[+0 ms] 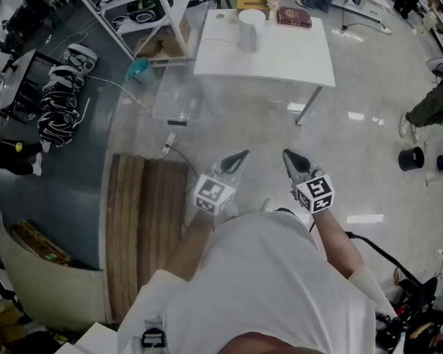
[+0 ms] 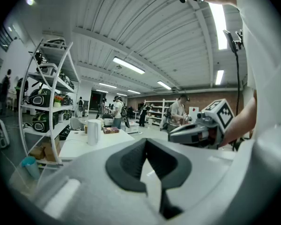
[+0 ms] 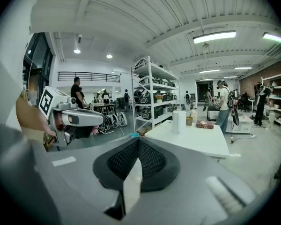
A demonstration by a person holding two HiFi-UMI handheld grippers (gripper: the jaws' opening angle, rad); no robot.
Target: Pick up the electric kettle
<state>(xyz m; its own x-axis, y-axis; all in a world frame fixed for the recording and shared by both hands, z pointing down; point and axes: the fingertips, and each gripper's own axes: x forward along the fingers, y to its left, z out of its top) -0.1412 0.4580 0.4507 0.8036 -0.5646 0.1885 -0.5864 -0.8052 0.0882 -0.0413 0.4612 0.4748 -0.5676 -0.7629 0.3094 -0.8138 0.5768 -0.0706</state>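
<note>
**Standing off from the kettle, both grippers shut and empty**

Head view: the electric kettle [image 1: 251, 28], a white cylinder, stands upright towards the far edge of the white table [image 1: 280, 61], with a dark red book [image 1: 294, 18] just to its right. The table is well apart from the person, with bare floor between. The left gripper [image 1: 235, 161] and right gripper [image 1: 295, 162] are held side by side close to the body. Both point out across the floor towards the table, which looks like a carrying pose rather than a reach. A wooden slatted bench [image 1: 144, 227] lies near on the left and plays no part.

Left gripper view: the dark pads meet at their tips with nothing between them, so this gripper is closed and empty. The electric kettle [image 2: 92, 131] appears small, far and left of the jaw line, beside a white shelf rack [image 2: 47, 102].

Right gripper view: the mesh pads are pressed together at the tip, likewise holding nothing. The electric kettle [image 3: 179, 122] stands far and slightly right of the jaw line.

Judged from this, the pick-up has not begun. The person must first get close to the table and open a gripper before anything can be grasped.
</note>
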